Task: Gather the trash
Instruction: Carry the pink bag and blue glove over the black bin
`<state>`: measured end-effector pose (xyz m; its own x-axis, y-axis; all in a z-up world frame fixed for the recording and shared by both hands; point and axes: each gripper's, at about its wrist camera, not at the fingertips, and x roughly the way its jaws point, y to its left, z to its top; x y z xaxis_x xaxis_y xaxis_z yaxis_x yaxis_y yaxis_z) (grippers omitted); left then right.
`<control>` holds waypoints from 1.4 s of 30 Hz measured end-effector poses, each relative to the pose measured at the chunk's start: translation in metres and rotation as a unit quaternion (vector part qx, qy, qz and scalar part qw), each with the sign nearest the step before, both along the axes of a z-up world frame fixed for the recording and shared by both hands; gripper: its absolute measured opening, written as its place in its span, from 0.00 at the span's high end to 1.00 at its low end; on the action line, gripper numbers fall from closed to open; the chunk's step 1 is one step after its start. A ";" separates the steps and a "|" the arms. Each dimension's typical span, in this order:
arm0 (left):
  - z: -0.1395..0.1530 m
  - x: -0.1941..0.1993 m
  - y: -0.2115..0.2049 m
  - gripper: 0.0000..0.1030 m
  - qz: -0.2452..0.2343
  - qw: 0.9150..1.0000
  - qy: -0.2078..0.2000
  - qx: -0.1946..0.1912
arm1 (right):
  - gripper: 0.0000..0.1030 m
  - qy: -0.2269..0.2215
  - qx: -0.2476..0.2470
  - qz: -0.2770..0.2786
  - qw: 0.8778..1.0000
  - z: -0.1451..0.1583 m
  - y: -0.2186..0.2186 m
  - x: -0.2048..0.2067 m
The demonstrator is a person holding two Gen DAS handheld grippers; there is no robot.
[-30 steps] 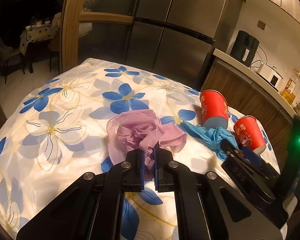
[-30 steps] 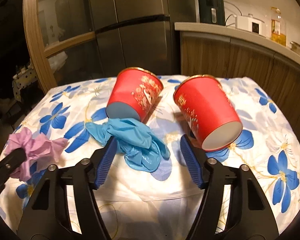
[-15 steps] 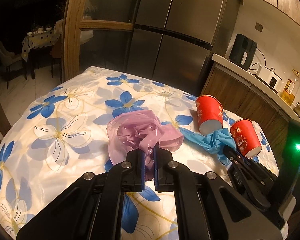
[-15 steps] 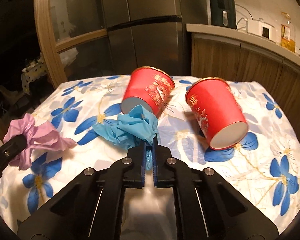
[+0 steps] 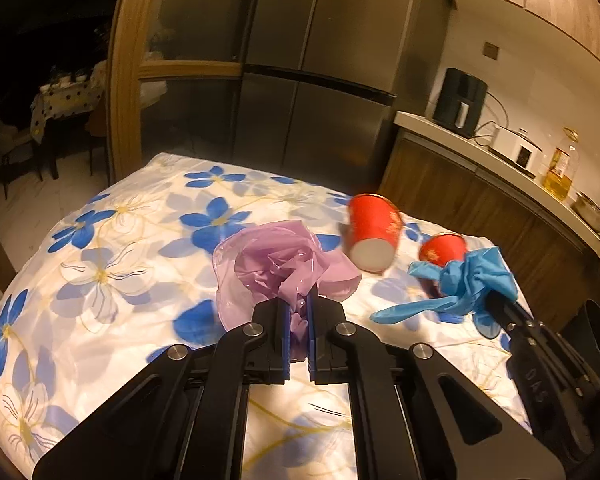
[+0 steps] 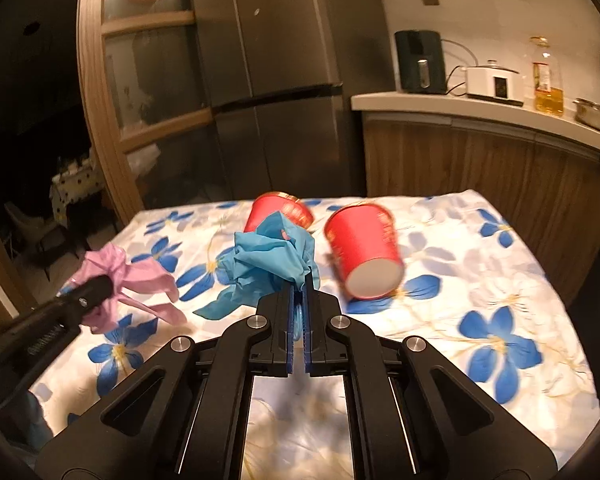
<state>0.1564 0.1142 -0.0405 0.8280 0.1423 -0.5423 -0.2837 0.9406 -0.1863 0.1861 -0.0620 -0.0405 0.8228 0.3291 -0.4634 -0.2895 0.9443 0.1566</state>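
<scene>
My left gripper is shut on a crumpled purple plastic bag and holds it above the flowered tablecloth; the bag also shows in the right wrist view. My right gripper is shut on a crumpled blue glove, lifted off the cloth; it also shows in the left wrist view. Two red paper cups lie on their sides on the table: one just right of the glove, the other partly hidden behind it.
A steel fridge and a wooden door frame stand behind the table. A wooden counter to the right carries a black appliance, a white cooker and an oil bottle.
My right gripper closed on the blue glove and lifted it off the cloth. Both grippers have risen and pulled back from the table. The cups look slightly shifted.
</scene>
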 end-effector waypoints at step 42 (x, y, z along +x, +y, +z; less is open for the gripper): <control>0.045 0.013 -0.277 0.95 -0.242 0.967 -0.051 0.059 | 0.97 -0.078 0.038 -0.218 0.972 0.050 -0.261 -0.080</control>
